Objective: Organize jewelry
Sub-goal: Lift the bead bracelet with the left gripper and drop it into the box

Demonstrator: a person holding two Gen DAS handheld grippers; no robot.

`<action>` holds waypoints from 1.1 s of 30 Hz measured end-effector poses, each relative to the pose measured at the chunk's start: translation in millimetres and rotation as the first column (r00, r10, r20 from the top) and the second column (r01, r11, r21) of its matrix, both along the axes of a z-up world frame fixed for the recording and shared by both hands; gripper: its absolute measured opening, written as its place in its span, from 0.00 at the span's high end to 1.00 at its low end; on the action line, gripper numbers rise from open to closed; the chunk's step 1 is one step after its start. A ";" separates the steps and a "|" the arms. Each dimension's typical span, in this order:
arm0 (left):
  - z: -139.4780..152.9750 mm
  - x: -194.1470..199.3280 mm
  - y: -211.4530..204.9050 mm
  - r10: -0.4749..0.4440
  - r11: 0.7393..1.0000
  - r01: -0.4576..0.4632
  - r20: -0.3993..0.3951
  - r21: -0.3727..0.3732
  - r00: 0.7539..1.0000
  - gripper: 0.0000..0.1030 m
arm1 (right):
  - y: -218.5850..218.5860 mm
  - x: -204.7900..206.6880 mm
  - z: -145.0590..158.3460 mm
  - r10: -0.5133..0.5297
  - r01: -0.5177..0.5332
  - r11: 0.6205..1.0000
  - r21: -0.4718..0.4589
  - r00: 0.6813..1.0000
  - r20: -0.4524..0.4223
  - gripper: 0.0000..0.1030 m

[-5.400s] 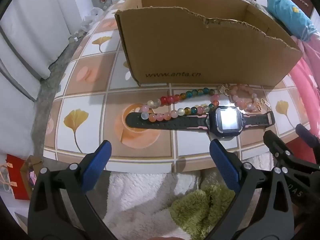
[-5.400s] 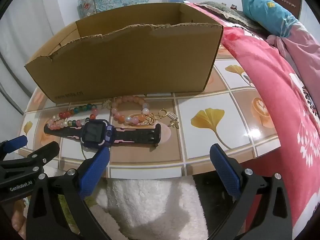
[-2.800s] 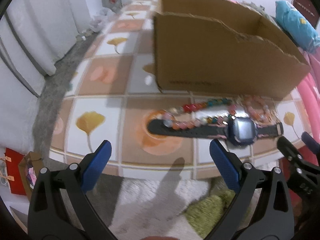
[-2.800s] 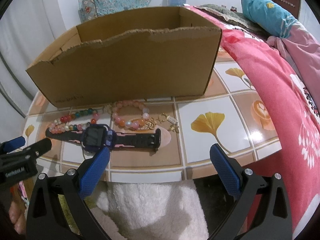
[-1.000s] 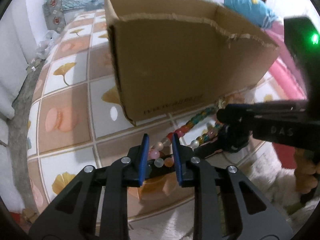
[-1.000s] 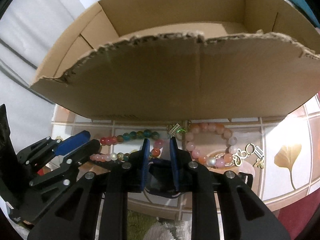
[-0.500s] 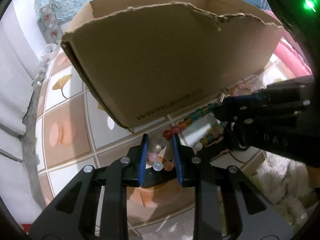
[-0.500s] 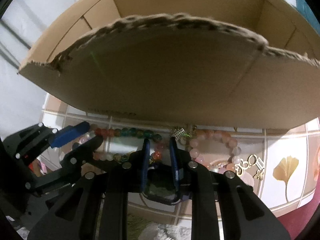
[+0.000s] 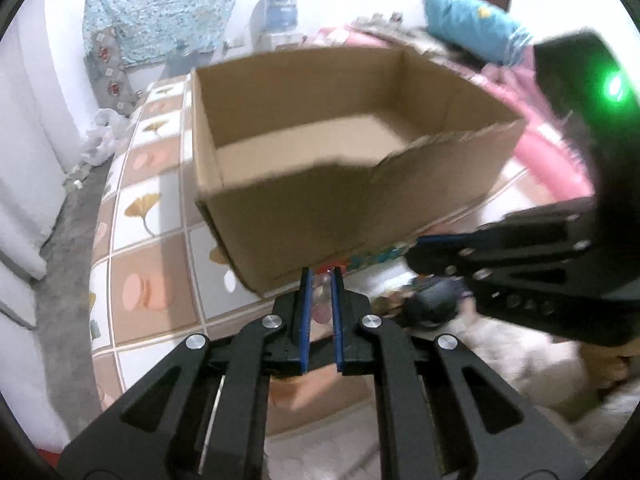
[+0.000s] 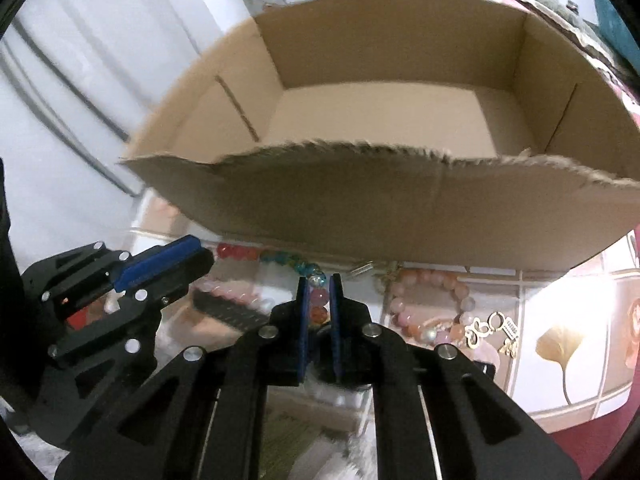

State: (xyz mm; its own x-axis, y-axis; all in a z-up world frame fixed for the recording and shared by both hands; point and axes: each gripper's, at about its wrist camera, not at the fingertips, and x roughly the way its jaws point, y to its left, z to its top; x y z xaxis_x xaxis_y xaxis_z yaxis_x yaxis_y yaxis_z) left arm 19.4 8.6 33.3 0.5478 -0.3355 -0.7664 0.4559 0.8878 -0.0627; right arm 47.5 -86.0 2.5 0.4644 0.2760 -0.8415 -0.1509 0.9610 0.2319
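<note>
An open cardboard box (image 9: pixel 280 216) (image 10: pixel 400 216) stands on the tiled table, its inside bare. My left gripper (image 9: pixel 319 276) is shut on one end of the multicoloured bead strand (image 9: pixel 320 300), lifted in front of the box's near wall. My right gripper (image 10: pixel 319 280) is shut on the same bead strand (image 10: pixel 318 300) further along; its red, green and blue beads (image 10: pixel 276 257) sag between the two grippers. The black watch (image 10: pixel 232 312) hangs under the strand in blur. A pink bead bracelet (image 10: pixel 428 308) with gold charms lies on the table to the right.
The tiled table (image 9: pixel 160 264) with ginkgo-leaf pattern ends close below the grippers. A pink bedspread (image 9: pixel 552 168) and a blue pillow (image 9: pixel 472 28) lie to the right. A white fluffy rug (image 9: pixel 520 360) lies on the floor below. White curtains hang on the left.
Both grippers closed on the bead strand about a second ago and have since risen with it; the box interior now shows from above.
</note>
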 end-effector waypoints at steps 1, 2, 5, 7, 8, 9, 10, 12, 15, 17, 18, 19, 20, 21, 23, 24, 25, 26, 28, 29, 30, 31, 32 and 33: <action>9.3 -4.4 3.7 -0.011 1.000 0.011 0.014 -0.014 1.000 0.92 | 2.0 -5.3 10.6 0.014 -0.014 1.000 -0.006 1.000 0.025 0.90; 20.9 -9.4 3.8 -0.023 0.999 0.023 0.039 -0.023 0.999 0.92 | 1.6 -8.5 16.2 0.023 -0.022 1.000 -0.005 0.999 0.041 0.90; 56.4 -19.5 1.8 -0.042 0.998 0.047 0.115 -0.046 0.992 0.92 | -7.4 -11.4 49.7 0.047 -0.048 0.999 0.014 0.993 0.104 0.90; 78.4 -22.1 -2.2 -0.048 0.996 0.059 0.154 -0.065 0.987 0.92 | -16.0 -6.5 73.6 0.059 -0.065 0.997 0.036 0.986 0.155 0.90; 87.9 -19.9 -3.9 -0.048 0.996 0.061 0.175 -0.072 0.983 0.92 | -21.1 -2.5 84.7 0.065 -0.073 0.996 0.045 0.984 0.167 0.90; 96.7 -15.5 -6.4 -0.047 0.995 0.063 0.200 -0.078 0.979 0.92 | -25.8 5.3 93.1 0.071 -0.082 0.995 0.058 0.981 0.180 0.90; 103.7 0.6 -6.1 -0.045 0.995 0.063 0.214 -0.081 0.976 0.92 | -29.0 14.8 94.8 0.073 -0.086 0.994 0.065 0.980 0.183 0.90; 113.0 24.2 -5.1 -0.033 0.995 0.054 0.241 -0.081 0.970 0.92 | -41.7 42.4 101.5 0.083 -0.100 0.991 0.092 0.980 0.178 0.90; 109.1 68.6 -8.6 -0.012 0.998 0.027 0.223 -0.064 0.975 0.92 | -52.4 86.3 96.5 0.092 -0.109 0.985 0.135 0.988 0.123 0.90; 93.6 106.6 -10.6 0.004 0.999 0.003 0.157 -0.044 0.988 0.92 | -56.7 119.0 84.7 0.098 -0.106 0.981 0.165 0.994 0.055 0.90; 83.3 125.6 -12.7 0.013 1.000 -0.010 0.120 -0.028 0.993 0.92 | -59.2 138.7 74.7 0.096 -0.095 0.977 0.191 0.995 0.005 0.90; 78.2 138.8 -11.3 0.020 1.000 -0.018 0.095 -0.019 0.995 0.92 | -61.6 146.7 73.4 0.098 -0.092 0.975 0.202 0.995 -0.022 0.90; 68.9 155.0 -11.8 0.029 1.000 -0.028 0.056 -0.005 0.998 0.92 | -61.3 162.8 62.5 0.103 -0.087 0.973 0.216 0.992 -0.068 0.90; 59.1 170.2 -12.5 0.037 0.999 -0.038 0.019 0.013 0.999 0.92 | -61.2 172.5 52.8 0.102 -0.076 0.972 0.224 0.989 -0.104 0.90; 45.5 185.7 -12.3 0.061 0.997 -0.060 -0.016 0.044 0.998 0.92 | -57.7 198.7 37.2 0.107 -0.068 0.972 0.224 0.979 -0.171 0.90; 40.3 194.3 -13.1 0.070 0.996 -0.068 -0.029 0.060 0.997 0.92 | -56.4 206.8 30.6 0.104 -0.060 0.973 0.221 0.976 -0.191 0.90; 37.0 198.6 -13.9 0.075 0.995 -0.072 -0.037 0.075 0.997 0.92 | -53.2 218.3 23.7 0.105 -0.059 0.976 0.210 0.972 -0.212 0.90; 32.4 204.4 -15.8 0.077 0.993 -0.072 -0.048 0.098 0.996 0.92 | -50.8 225.4 18.5 0.112 -0.065 0.977 0.204 0.968 -0.227 0.90; 27.4 211.8 -16.7 0.080 0.990 -0.073 -0.061 0.117 0.995 0.92 | -46.7 238.0 10.9 0.108 -0.060 0.979 0.193 0.962 -0.251 0.90; 25.7 213.5 -16.6 0.084 0.990 -0.075 -0.065 0.119 0.994 0.92 | -44.5 242.0 9.2 0.107 -0.060 0.981 0.183 0.961 -0.257 0.90; 25.4 214.1 -15.8 0.086 0.990 -0.078 -0.066 0.114 0.994 0.92 | -42.4 245.4 7.5 0.102 -0.059 0.984 0.170 0.960 -0.261 0.90; 26.2 214.0 -15.2 0.088 0.990 -0.080 -0.066 0.113 0.994 0.91 | -41.5 247.1 6.6 0.098 -0.055 0.984 0.167 0.961 -0.259 0.89; 27.4 212.7 -13.8 0.094 0.990 -0.086 -0.061 0.113 0.994 0.89 | -41.8 249.9 6.4 0.098 -0.055 0.984 0.169 0.961 -0.258 0.89; 29.8 210.2 -11.4 0.101 0.990 -0.095 -0.051 0.108 0.994 0.86 | -41.5 249.9 7.4 0.098 -0.055 0.984 0.169 0.962 -0.254 0.89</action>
